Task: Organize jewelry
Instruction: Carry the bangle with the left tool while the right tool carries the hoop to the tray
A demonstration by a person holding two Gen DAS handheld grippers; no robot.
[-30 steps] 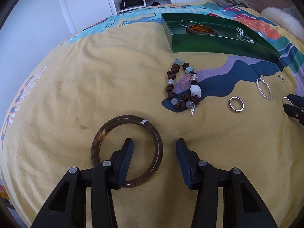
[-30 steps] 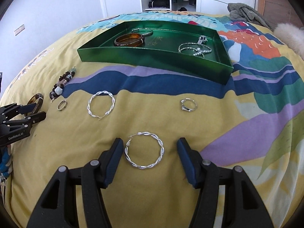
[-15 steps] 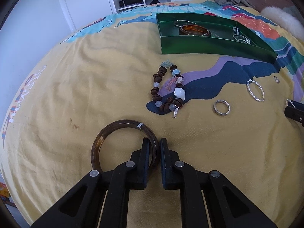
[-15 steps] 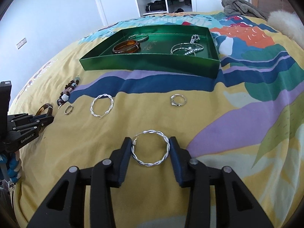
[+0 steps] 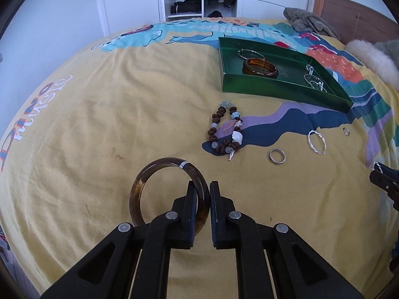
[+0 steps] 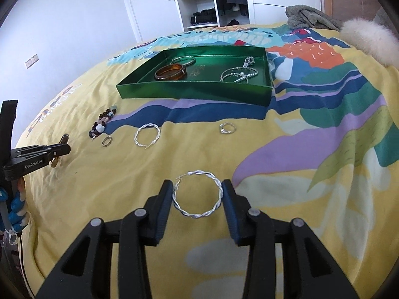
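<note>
My left gripper (image 5: 201, 194) is shut on the rim of a dark brown bangle (image 5: 159, 168) and holds it tilted up off the yellow bedspread. My right gripper (image 6: 197, 194) is shut on a twisted silver hoop earring (image 6: 198, 195), its two fingers pressing the hoop's sides. The green tray (image 6: 194, 89) stands further back and holds an amber bangle (image 6: 170, 72), a thin silver bangle and sparkly silver bracelets (image 6: 238, 74). On the spread lie a beaded bracelet (image 5: 225, 130), a plain ring (image 5: 276, 155), a second twisted hoop (image 6: 147, 134) and a small silver ring (image 6: 227, 127).
The bed's colourful spread fills both views. A grey garment (image 6: 306, 16) and a white fluffy cushion (image 6: 369, 39) lie near the wooden headboard. An open wardrobe stands behind the bed. The left gripper also shows at the left edge of the right wrist view (image 6: 35, 155).
The left gripper closed on the brown bangle's rim and lifted it to a tilt. The right gripper closed in on the twisted hoop earring and raised it slightly.
</note>
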